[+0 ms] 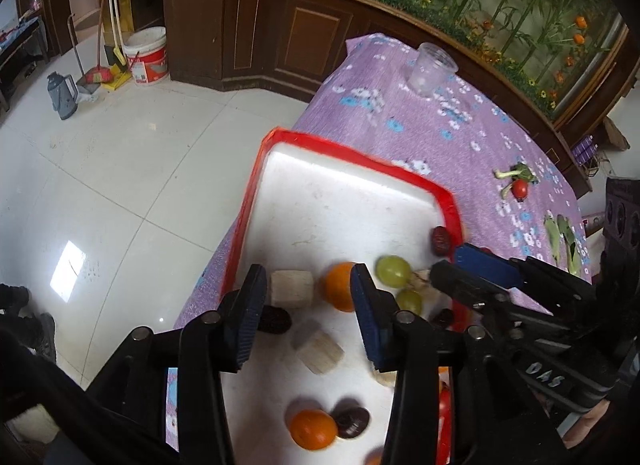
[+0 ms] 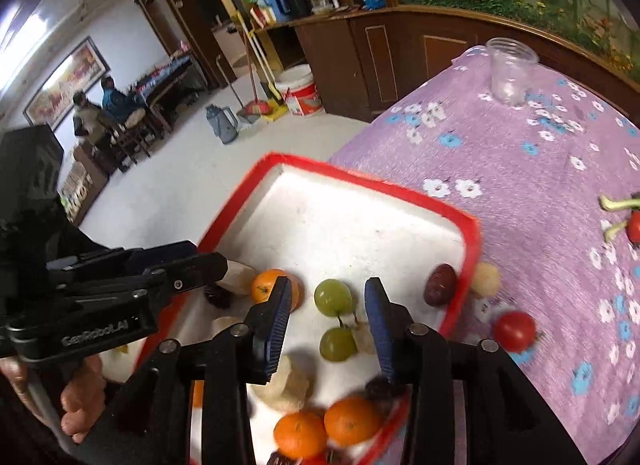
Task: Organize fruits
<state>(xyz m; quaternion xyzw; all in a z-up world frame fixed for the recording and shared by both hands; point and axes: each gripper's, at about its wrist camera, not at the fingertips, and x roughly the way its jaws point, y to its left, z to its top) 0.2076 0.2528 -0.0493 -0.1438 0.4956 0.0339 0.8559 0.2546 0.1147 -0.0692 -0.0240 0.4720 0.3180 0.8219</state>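
Observation:
A white tray with a red rim (image 1: 352, 155) (image 2: 360, 179) sits at the edge of a purple flowered tablecloth. It holds oranges (image 1: 340, 285) (image 2: 352, 421), green grapes (image 1: 394, 271) (image 2: 333, 297), dark dates (image 1: 440, 241) (image 2: 440, 283) and pale cut pieces (image 1: 292, 289) (image 2: 286, 385). My left gripper (image 1: 308, 317) is open and empty above the tray, over an orange and a pale piece. My right gripper (image 2: 326, 325) is open and empty above the two grapes. It also shows in the left wrist view (image 1: 460, 261).
A clear plastic cup (image 1: 430, 69) (image 2: 510, 71) stands at the far end of the table. A tomato (image 2: 514, 331) and a pale round piece (image 2: 486, 277) lie just right of the tray. Broccoli and a tomato (image 1: 518, 183) lie farther right. The tray overhangs the tiled floor.

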